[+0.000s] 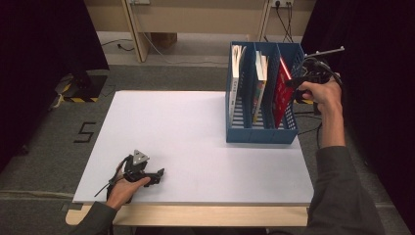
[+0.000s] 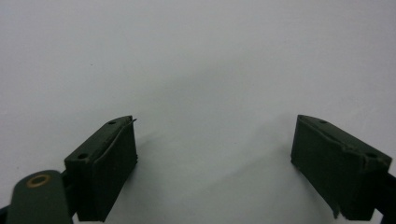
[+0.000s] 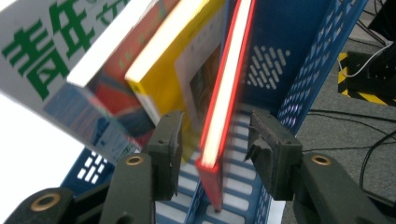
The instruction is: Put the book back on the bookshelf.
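Note:
A blue three-slot file rack (image 1: 262,134) stands at the right of the white table (image 1: 186,127). A red book (image 1: 282,90) leans in its rightmost slot. My right gripper (image 1: 296,81) is at that slot's top, held from the right side. In the right gripper view the red book (image 3: 224,107) stands between the jaws of my right gripper (image 3: 215,123), which is open with a gap on each side. My left gripper (image 1: 159,175) rests at the table's near left. In its own view the left gripper (image 2: 215,126) is open over bare white table (image 2: 196,56).
A white book (image 1: 237,63) stands in the left slot and a yellow-edged one (image 1: 261,73) in the middle. The yellow book (image 3: 173,42) and a white book with green characters (image 3: 51,42) lean close to my right gripper. Cables lie on the floor at right.

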The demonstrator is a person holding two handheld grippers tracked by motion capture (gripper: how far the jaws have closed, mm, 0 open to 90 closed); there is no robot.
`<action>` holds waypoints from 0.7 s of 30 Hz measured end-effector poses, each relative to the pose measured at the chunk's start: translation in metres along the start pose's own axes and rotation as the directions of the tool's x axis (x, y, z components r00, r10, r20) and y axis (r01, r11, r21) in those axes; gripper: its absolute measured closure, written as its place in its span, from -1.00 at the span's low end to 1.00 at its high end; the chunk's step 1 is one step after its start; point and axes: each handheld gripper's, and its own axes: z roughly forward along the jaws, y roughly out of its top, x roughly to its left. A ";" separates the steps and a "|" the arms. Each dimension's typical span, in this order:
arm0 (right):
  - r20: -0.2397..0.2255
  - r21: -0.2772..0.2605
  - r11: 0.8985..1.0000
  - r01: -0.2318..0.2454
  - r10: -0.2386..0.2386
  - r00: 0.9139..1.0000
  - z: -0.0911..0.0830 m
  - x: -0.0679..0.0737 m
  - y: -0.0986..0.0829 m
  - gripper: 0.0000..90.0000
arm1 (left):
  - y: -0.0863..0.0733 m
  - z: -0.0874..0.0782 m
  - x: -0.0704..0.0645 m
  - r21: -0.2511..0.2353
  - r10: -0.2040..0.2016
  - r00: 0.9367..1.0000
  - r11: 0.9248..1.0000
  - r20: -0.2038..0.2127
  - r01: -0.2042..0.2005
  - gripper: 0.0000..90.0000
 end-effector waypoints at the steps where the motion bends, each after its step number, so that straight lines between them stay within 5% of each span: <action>1: 0.001 0.009 1.000 0.005 -0.005 1.000 0.001 0.000 -0.003 0.25 | 0.000 0.000 0.000 0.000 0.000 1.000 1.000 0.000 0.000 -0.71; 7: -0.004 0.035 0.999 0.025 -0.025 1.000 0.011 -0.001 -0.013 0.57 | 0.000 0.000 0.000 0.000 0.000 1.000 1.000 0.001 0.000 -0.71; 21: 0.047 0.009 1.000 -0.008 0.007 0.999 0.037 0.000 -0.002 0.60 | 0.000 0.000 0.000 0.002 0.000 1.000 1.000 0.004 0.000 -0.72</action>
